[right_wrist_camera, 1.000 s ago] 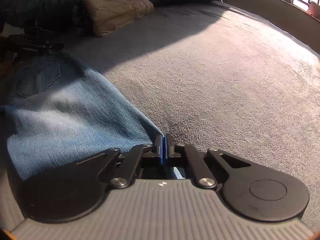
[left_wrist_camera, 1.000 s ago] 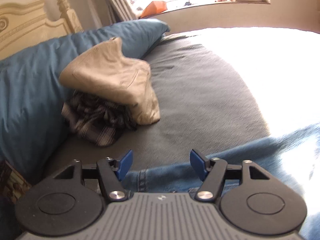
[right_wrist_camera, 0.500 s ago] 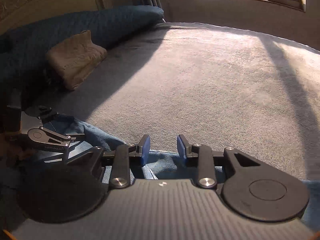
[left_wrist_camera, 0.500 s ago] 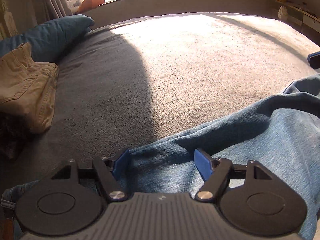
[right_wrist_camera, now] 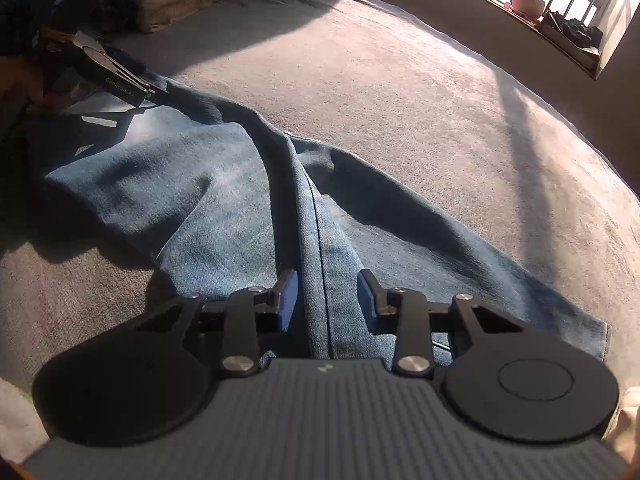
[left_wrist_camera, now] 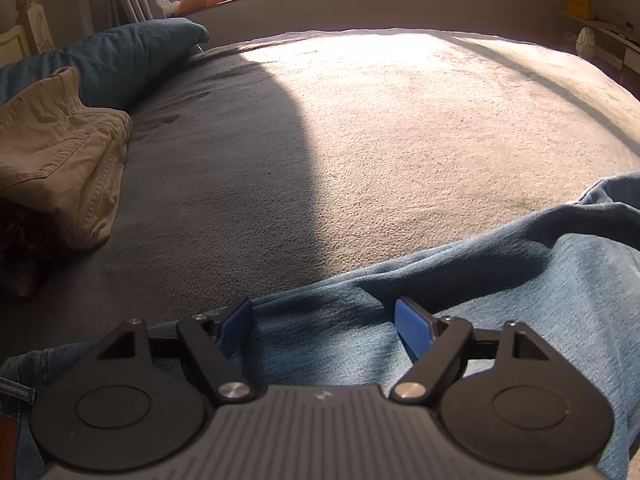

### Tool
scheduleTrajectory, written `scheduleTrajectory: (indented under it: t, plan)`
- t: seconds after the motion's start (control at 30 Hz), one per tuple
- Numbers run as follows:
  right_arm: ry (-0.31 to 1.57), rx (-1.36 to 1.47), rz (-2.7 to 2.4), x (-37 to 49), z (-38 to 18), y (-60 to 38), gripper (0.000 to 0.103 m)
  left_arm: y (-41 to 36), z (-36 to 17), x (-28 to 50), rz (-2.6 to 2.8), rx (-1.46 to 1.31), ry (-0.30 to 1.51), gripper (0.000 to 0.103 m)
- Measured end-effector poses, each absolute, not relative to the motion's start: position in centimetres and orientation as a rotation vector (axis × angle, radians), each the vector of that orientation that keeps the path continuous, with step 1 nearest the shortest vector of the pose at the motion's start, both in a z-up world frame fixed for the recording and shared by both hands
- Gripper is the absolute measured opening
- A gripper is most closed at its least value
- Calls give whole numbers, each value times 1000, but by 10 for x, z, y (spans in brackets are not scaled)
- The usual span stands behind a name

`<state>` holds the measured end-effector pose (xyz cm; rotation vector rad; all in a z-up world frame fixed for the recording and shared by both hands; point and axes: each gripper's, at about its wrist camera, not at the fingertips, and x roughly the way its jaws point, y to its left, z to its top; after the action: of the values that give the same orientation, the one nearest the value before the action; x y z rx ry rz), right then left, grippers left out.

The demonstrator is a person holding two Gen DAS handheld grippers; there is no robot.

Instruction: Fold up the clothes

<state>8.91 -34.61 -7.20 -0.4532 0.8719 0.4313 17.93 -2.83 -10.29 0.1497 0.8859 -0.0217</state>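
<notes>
Left wrist — jeans (left_wrist_camera: 500, 300) edge | bed (left_wrist_camera: 360, 140) beyond bare, far rim perhaps glare-lost

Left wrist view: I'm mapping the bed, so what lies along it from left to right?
Dark plaid garment → folded beige trousers → bare grey bedspread → blue denim jeans.

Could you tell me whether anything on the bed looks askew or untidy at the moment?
Yes: the blue jeans lie rumpled and twisted across the grey bedspread, one leg ridged over the other instead of flat. The beige trousers sit in a loose heap on a dark garment.
</notes>
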Motion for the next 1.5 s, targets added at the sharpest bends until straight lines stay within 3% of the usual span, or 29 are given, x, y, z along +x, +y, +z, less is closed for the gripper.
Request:
scheduleTrajectory:
  t: [0.3,0.7,0.77,0.87,1.2,1.5]
  plan:
    - [888,-621,319,26,-88,-357,30,-29,-102,178,-7,134,889,80]
    - [1003,-636,228,-11,-111,-386,28,-31,-103,178,-1,140,887,81]
    - [1005,-660,229,-11,-118,-385,19,-32,-102,177,2,143,886,81]
    - [986,-660,184,-6,-114,-391,2,-31,-102,176,6,136,886,81]
    - [831,-702,28,44,-64,-435,1,-32,-103,173,6,131,877,81]
    - [835,-680,33,120,-60,-465,1,-28,-102,172,17,129,863,81]
